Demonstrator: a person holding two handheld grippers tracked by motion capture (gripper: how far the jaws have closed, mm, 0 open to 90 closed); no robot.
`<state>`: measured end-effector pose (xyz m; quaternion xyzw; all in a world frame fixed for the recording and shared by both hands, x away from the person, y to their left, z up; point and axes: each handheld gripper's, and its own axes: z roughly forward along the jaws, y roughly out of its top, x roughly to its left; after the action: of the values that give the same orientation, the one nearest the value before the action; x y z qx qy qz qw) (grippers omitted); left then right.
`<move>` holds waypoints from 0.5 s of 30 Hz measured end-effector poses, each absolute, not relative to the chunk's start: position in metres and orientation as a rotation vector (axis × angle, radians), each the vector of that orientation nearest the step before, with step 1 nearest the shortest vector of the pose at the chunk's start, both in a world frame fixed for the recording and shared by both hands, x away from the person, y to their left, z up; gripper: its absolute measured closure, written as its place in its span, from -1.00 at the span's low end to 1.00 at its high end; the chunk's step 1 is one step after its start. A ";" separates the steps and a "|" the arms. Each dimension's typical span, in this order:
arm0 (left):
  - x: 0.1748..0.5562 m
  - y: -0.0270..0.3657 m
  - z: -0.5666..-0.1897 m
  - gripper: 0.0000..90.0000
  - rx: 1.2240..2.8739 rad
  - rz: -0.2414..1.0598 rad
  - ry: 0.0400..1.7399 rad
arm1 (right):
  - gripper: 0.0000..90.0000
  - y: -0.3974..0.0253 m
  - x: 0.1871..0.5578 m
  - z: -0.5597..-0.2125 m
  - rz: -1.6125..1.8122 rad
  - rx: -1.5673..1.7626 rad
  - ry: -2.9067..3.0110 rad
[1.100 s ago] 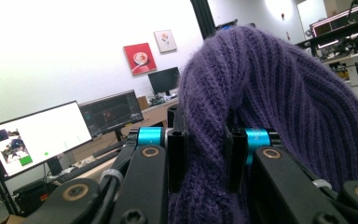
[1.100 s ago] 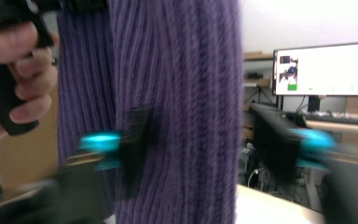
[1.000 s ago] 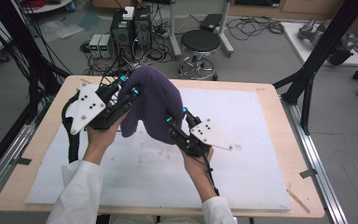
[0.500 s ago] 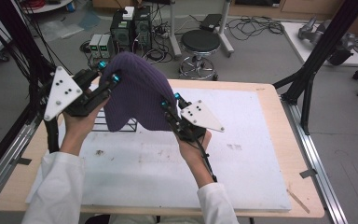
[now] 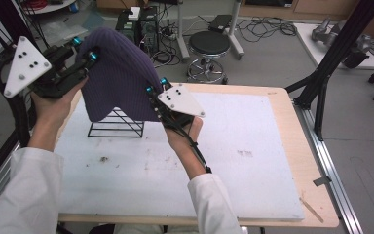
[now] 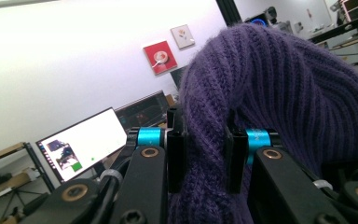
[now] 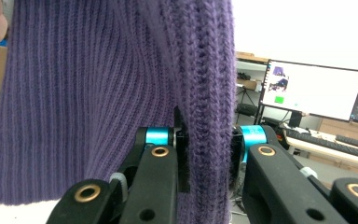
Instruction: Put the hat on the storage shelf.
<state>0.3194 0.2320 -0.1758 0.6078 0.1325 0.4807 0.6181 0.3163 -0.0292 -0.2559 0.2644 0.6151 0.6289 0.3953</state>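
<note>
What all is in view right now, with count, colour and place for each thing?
Knit hat: one, purple, held up above the table's far left.
Wire rack: one, black, on the mat under the hat.
Mat: one, white, covering the table.
Table: one, light wood.
Stool: one, black seat, on the floor beyond the table.
Left gripper: black, clamped on the hat's edge.
Right gripper: black, clamped on the hat's edge.

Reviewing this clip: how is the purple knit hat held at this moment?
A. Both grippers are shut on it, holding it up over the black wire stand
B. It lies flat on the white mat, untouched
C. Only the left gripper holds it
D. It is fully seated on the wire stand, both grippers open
A: the left gripper and the right gripper each clamp the purple knit hat, lifted above the black wire stand.
</note>
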 end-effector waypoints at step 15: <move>0.329 0.268 -0.157 0.68 1.387 1.153 0.336 | 0.81 0.009 0.335 -0.237 1.608 0.638 1.548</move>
<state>0.3294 0.2681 -0.1572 0.6004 0.1452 0.4990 0.6078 0.3353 0.0090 -0.2368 0.2519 0.6117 0.6352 0.3986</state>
